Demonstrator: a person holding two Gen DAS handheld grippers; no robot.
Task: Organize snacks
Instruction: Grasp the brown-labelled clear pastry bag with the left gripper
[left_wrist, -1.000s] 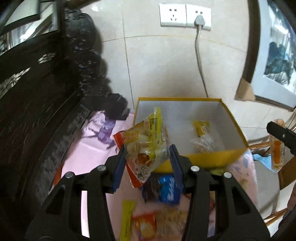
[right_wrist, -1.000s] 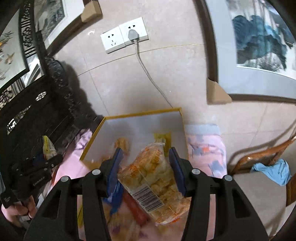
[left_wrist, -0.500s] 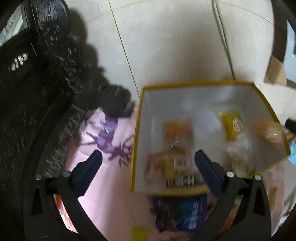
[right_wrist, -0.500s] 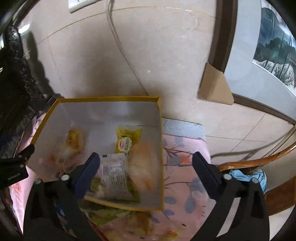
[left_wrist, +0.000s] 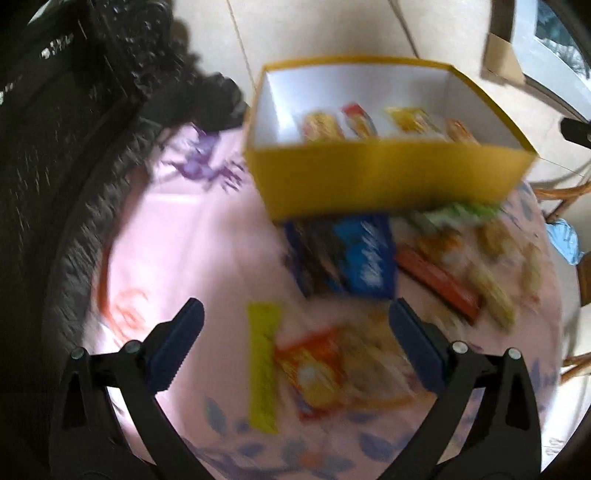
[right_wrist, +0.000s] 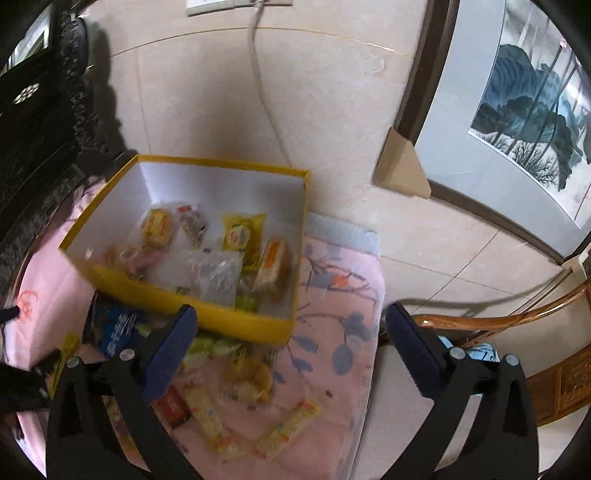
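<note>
Blur smeared most of my left wrist view, so the loose snacks on the pink cloth were hard to name: I could make out a blue packet, a yellow-green bar, an orange packet and a red bar, the rest only streaks. The yellow box stood beyond them, its near wall hiding all but the tops of the packets inside. My left gripper stood spread wide with nothing held; the yellow-green bar and the orange packet lay below the gap.

From my right wrist view the box showed its white inside, with several packets in it: a yellow one, an orange one and a clear one. Those at its left end were too blurred to tell. My right gripper was also fully spread and gripped nothing; its left finger covered part of the box's near wall. More snacks lay on the cloth in front of the box, cut off by the gripper's frame.
</note>
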